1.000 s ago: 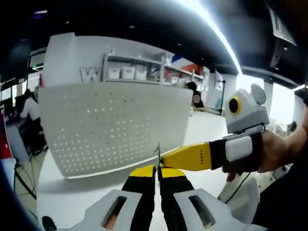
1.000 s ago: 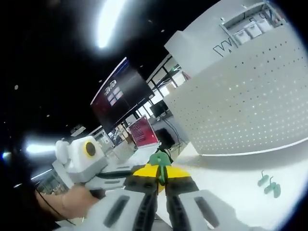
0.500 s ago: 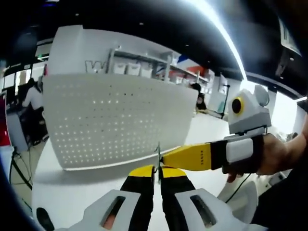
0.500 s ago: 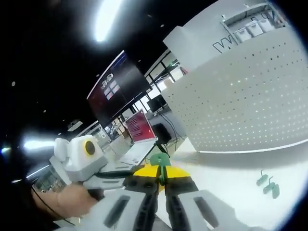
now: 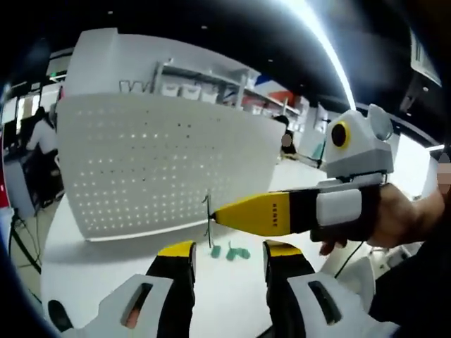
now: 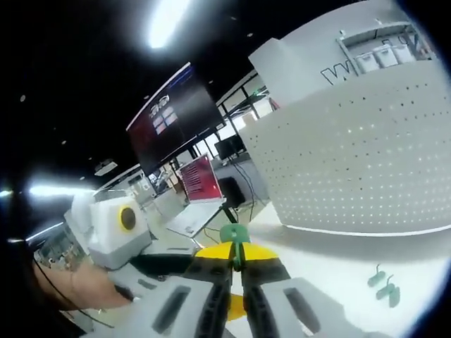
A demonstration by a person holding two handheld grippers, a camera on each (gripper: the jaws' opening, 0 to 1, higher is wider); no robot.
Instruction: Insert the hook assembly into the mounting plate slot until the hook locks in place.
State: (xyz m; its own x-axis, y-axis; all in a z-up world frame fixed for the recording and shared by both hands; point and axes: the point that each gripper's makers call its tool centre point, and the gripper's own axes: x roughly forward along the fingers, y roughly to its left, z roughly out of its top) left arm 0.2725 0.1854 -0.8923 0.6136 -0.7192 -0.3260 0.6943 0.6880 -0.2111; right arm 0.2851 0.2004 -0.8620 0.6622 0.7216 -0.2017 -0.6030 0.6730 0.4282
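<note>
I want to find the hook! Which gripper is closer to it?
Right. The right gripper is shut on the green hook. The left gripper is open, with the hook just beyond its tips.

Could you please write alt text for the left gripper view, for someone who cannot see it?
The right gripper, held by a person's hand, grips a thin hook before a white perforated plate. The left gripper stands open below, with green hooks lying on the white table.
</note>
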